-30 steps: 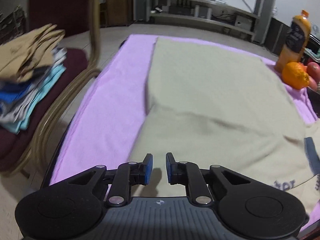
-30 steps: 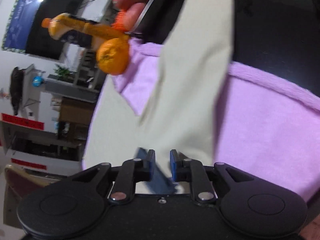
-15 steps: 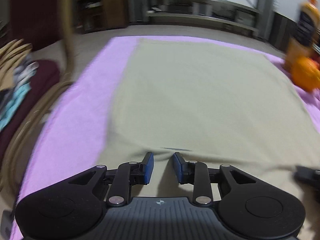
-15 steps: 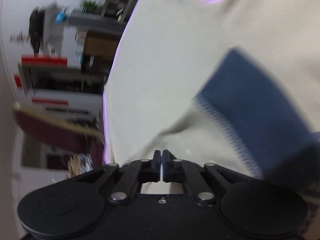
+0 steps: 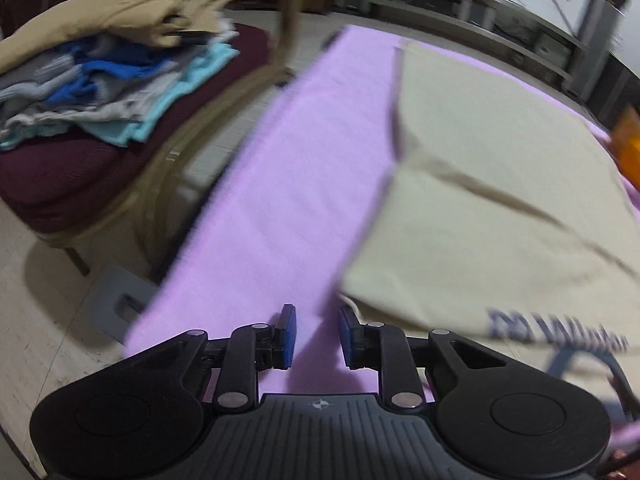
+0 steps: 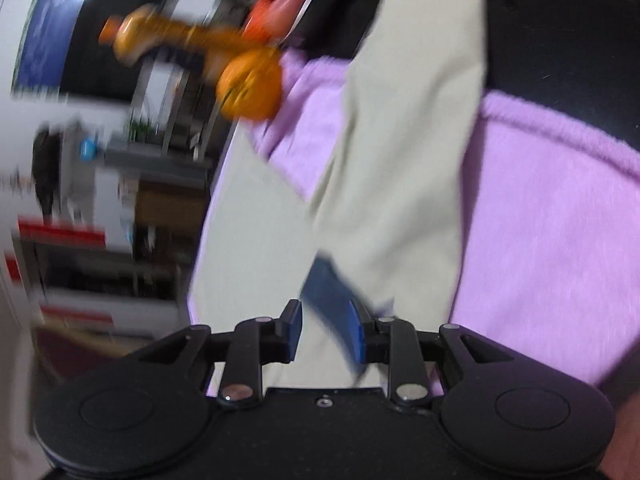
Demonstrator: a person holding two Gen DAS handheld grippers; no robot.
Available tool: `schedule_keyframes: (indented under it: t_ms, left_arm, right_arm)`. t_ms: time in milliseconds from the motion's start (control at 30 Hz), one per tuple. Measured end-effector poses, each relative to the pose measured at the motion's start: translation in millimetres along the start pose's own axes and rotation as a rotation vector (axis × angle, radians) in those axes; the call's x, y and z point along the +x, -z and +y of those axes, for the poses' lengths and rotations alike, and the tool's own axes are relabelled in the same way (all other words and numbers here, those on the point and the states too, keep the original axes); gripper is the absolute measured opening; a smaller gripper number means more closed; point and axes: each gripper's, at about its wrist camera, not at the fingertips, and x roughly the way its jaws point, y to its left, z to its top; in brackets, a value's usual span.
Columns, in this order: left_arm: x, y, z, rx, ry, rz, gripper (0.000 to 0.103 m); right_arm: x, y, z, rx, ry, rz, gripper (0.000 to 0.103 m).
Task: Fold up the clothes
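Beige shirt (image 5: 492, 184) right of parted left tongs (image 5: 316, 330); right tongs (image 6: 326, 326) agape above it

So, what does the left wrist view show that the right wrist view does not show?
Only the left wrist view shows the pile of clothes on the dark red chair, and the open left gripper over bare purple cover.
Only the right wrist view shows the orange, the orange bottle and the open right gripper over a blue trim.
Both show the beige garment on the purple cover.
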Motion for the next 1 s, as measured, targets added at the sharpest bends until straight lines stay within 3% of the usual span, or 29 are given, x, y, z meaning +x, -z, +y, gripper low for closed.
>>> schedule_keyframes:
  t_ms: [100, 233, 300, 333, 400, 467, 567, 633, 733, 833, 933, 1000]
  left_arm:
    - [-7.6, 10.5, -39.8, 0.113, 0.080, -0.007, 0.024]
    - [-12.6, 25.6, -98.1, 0.320, 0.151, -0.033, 0.033]
    - [-7.1, 35.7, -116.1, 0.410, 0.144, -0.037, 0.033]
    - [-7.7, 39.3, -118.2, 0.437, 0.139, -0.034, 0.033]
    - [-9.5, 46.0, -121.8, 0.489, 0.130, -0.028, 0.027]
    - [-17.8, 47.7, -119.5, 0.527, 0.136, -0.016, 0.026]
    - [-30.5, 45.0, -105.6, 0.469, 0.171, -0.014, 0.025]
    - [-38.8, 42.3, -95.1, 0.409, 0.197, -0.026, 0.025]
    - [-33.2, 32.9, -94.9, 0.354, 0.176, -0.048, 0.025]
    - [-15.5, 37.5, -108.1, 0.393, 0.180, -0.004, 0.025]
    - [-19.1, 48.1, -123.3, 0.504, 0.129, -0.019, 0.025]
    - [-27.6, 46.0, -124.3, 0.522, 0.140, 0.007, 0.024]
  right_arm:
    - [10.4, 38.7, 36.9, -0.233, 0.061, 0.096, 0.023]
    - [21.4, 65.5, 52.2, -0.399, 0.173, 0.125, 0.020]
    - [26.7, 78.2, 58.8, -0.479, 0.231, 0.138, 0.020]
    - [29.4, 84.5, 62.1, -0.518, 0.260, 0.144, 0.015]
    - [34.7, 97.2, 68.7, -0.597, 0.317, 0.156, 0.013]
    - [26.2, 105.3, 66.8, -0.611, 0.317, 0.201, 0.012]
    - [5.6, 112.0, 67.2, -0.608, 0.321, 0.229, 0.013]
    - [-3.7, 111.0, 67.2, -0.579, 0.275, 0.211, 0.013]
    - [-0.7, 106.4, 73.4, -0.583, 0.210, 0.167, 0.013]
    - [18.2, 109.9, 76.5, -0.616, 0.184, 0.186, 0.013]
    - [33.5, 117.3, 71.4, -0.639, 0.200, 0.221, 0.012]
    - [27.0, 114.7, 74.4, -0.632, 0.187, 0.253, 0.013]
